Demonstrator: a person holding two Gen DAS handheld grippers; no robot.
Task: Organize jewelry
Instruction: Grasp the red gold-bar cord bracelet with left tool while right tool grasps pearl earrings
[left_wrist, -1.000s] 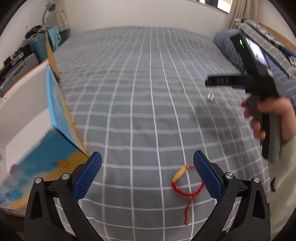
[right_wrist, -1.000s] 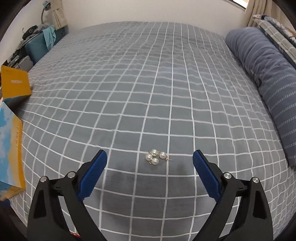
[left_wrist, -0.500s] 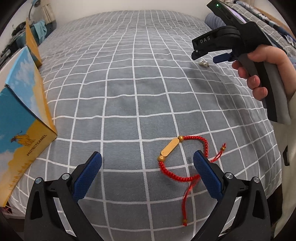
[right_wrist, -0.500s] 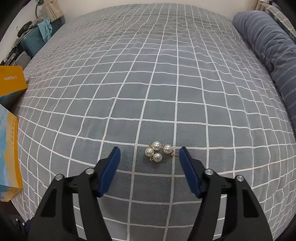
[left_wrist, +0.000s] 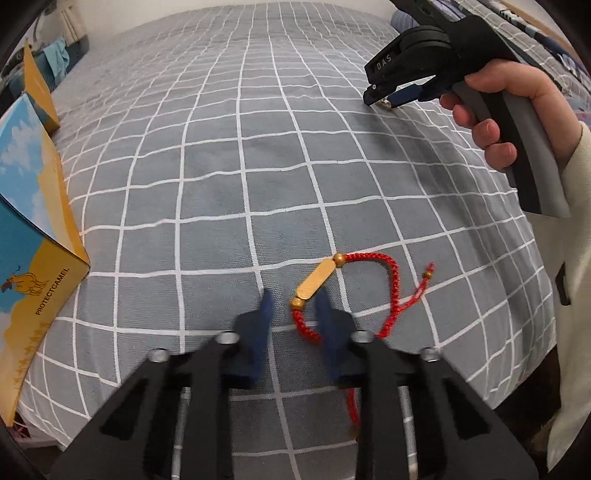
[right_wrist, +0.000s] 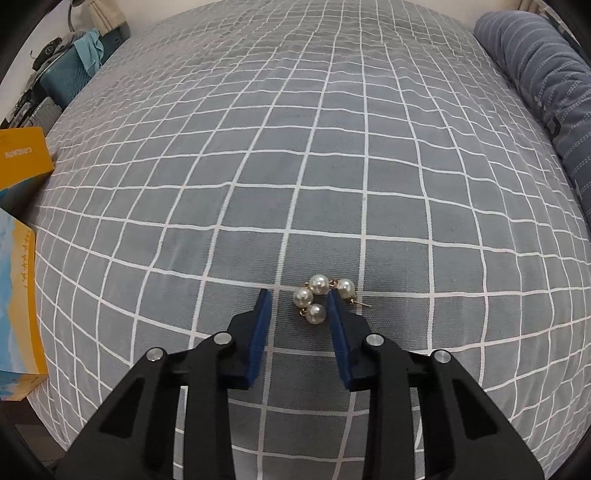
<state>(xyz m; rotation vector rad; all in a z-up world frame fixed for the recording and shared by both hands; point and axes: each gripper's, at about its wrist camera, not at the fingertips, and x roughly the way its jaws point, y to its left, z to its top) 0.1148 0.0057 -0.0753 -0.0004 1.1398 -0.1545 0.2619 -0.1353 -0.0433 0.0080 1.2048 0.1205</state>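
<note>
**Both tools part-closed around jewelry on the bed**

The red bracelet (left_wrist: 347, 291) looks light and limp; its gold bar is judged the firmest hold. The pearl earring (right_wrist: 321, 297) looks small, hard and prone to roll. Both lie on the bed (right_wrist: 332, 155).

The left tool (left_wrist: 293, 304) straddles the bar's lower bead, jaws narrowed, not yet gripping. The right tool (right_wrist: 299, 301) brackets three pearls, likewise unclosed.

a grey checked bedspread (right_wrist: 332, 166), a striped pillow (right_wrist: 546, 85) far right, blue-and-yellow boxes (left_wrist: 33, 229) left.
</note>
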